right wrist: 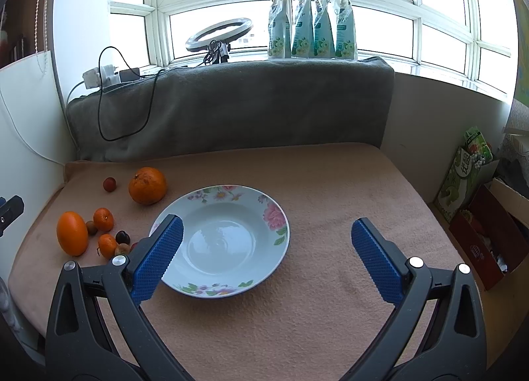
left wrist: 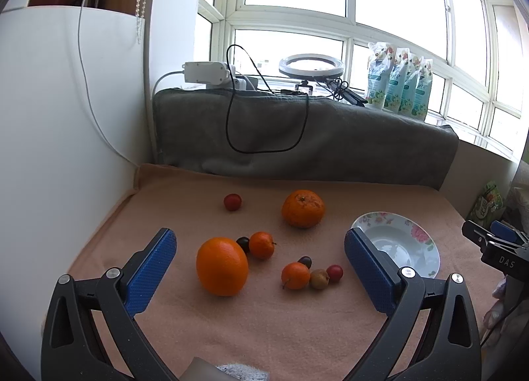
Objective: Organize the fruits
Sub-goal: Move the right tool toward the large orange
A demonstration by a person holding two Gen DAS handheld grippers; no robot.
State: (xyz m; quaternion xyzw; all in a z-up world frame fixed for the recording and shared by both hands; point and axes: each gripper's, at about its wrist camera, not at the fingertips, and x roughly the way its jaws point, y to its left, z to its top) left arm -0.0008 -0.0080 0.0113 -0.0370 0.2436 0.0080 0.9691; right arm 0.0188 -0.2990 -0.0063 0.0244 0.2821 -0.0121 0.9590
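Fruits lie loose on the peach cloth (left wrist: 264, 321): a smooth large orange (left wrist: 222, 266), a rougher mandarin (left wrist: 303, 208), two small tangerines (left wrist: 262, 244) (left wrist: 295, 275), and several small red, dark and brown fruits (left wrist: 232, 201). An empty white bowl with flowers on its rim (right wrist: 271, 212) stands to their right; it also shows in the left wrist view (left wrist: 426, 242). My left gripper (left wrist: 259, 248) is open above the fruits, empty. My right gripper (right wrist: 266, 237) is open over the bowl's near right side, empty. The fruits show at left in the right wrist view (right wrist: 72, 233).
A grey towel-covered ledge (right wrist: 231, 106) runs along the back with a black cable, a power strip, a ring light (right wrist: 219, 34) and several refill pouches (right wrist: 310, 22). A white panel (left wrist: 59, 136) walls the left. Boxes (right wrist: 479, 225) stand off the right edge.
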